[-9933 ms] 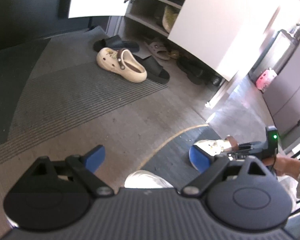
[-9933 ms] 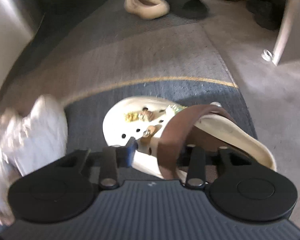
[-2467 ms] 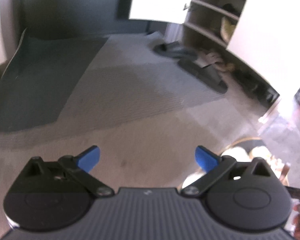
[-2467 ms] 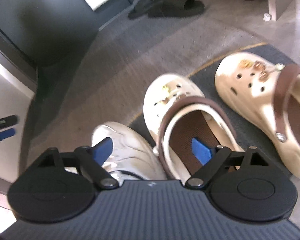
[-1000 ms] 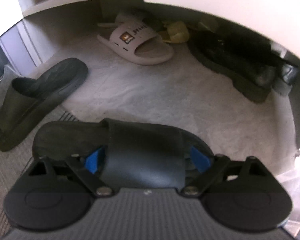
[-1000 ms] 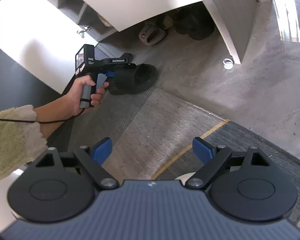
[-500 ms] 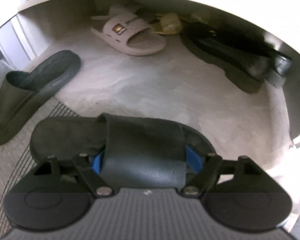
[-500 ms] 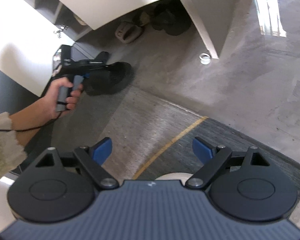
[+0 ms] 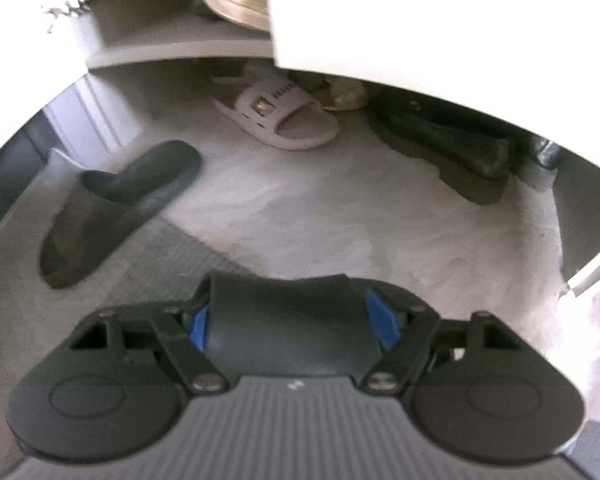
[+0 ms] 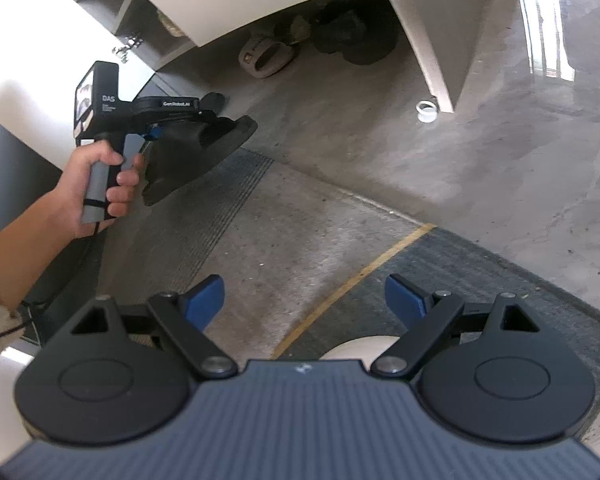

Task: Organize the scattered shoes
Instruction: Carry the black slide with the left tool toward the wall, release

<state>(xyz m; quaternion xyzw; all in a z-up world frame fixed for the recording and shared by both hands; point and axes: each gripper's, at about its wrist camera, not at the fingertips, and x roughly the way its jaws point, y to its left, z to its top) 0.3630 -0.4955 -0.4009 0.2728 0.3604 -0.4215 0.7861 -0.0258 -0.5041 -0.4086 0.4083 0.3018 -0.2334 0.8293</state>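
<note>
left gripper (image 9: pixel 294 322) clamps black slide (image 9: pixel 288 320) above mat edge; right gripper (image 10: pixel 304 300) wide apart, holding nothing.

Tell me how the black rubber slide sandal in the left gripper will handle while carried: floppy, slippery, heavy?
The black rubber slide sandal is off the floor, tilted heel-down. The left gripper is shut across its wide strap, so the sole will probably swing. It keeps its shape hanging, so likely fairly stiff and light. The strap looks smooth, so it may slip a little. The right gripper is open and empty.
</note>
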